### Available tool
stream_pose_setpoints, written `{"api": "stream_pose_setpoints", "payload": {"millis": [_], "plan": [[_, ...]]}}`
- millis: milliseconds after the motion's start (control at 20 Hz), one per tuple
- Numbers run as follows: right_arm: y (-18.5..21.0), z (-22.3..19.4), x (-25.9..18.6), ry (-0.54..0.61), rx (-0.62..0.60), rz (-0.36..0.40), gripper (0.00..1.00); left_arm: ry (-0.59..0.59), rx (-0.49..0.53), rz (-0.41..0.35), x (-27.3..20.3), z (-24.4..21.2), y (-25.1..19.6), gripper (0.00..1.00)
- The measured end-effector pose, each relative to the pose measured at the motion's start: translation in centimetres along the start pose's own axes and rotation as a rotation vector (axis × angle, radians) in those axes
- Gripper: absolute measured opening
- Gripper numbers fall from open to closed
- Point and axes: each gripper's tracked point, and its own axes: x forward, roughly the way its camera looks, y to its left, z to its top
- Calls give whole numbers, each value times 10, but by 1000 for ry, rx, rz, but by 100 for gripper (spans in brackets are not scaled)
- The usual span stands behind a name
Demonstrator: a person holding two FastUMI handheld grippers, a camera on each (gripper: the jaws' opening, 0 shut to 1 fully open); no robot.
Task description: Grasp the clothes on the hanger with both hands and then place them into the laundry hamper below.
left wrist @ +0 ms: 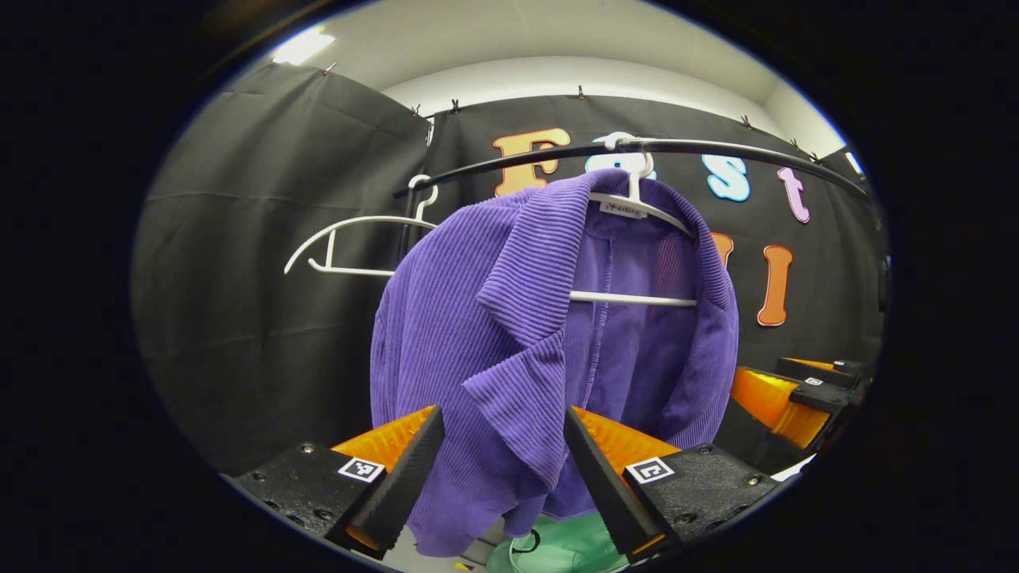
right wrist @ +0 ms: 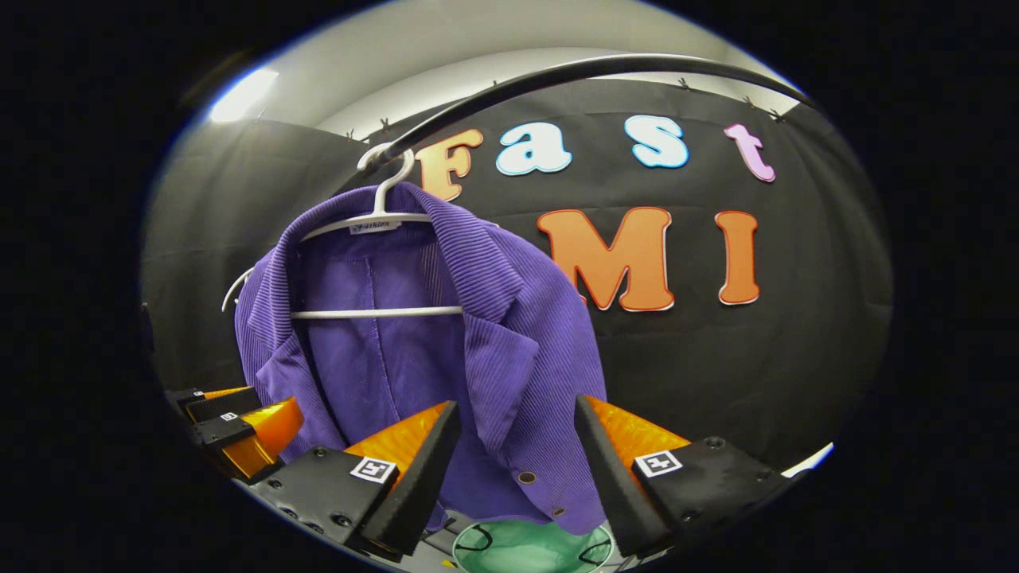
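— Jacket's place?
— Hung on white hanger (left wrist: 637, 208) from dark rail (left wrist: 716, 148): purple corduroy jacket (left wrist: 493, 334), above green hamper (right wrist: 529, 549).
— Fingers?
— Spread open on left gripper (left wrist: 503, 465), front edge between, ungripped. Right gripper (right wrist: 516, 465) likewise parted, clamping nothing.
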Motion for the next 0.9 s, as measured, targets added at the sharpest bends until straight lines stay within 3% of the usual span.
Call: {"api": "stream_pose_setpoints", "payload": {"millis": [100,150,300,350,400,450,650,700,850,900], "plan": [[4,-6,18,25,10,7,82,3,-2,9,3,-1,1,92],[6,-10,27,40,21,9,93,3,1,14,4,-2,2,96],[6,-21,52,75,39,12,74,1,4,27,12,-2,2,95],[5,-26,59,85,43,18,75,1,2,28,16,-2,3,95],[6,-28,64,98,48,21,63,3,3,26,18,-3,2,95],[6,-33,69,111,56,30,68,7,4,24,20,-4,1,95],[5,-30,77,137,95,73,23,13,10,8,28,-4,-2,92],[4,-29,77,146,109,94,21,16,19,0,32,-5,-3,84],[-4,-19,74,164,147,163,21,14,69,19,38,-6,0,6],[-7,-13,73,168,158,184,21,10,52,-11,33,-5,-4,2]]}}
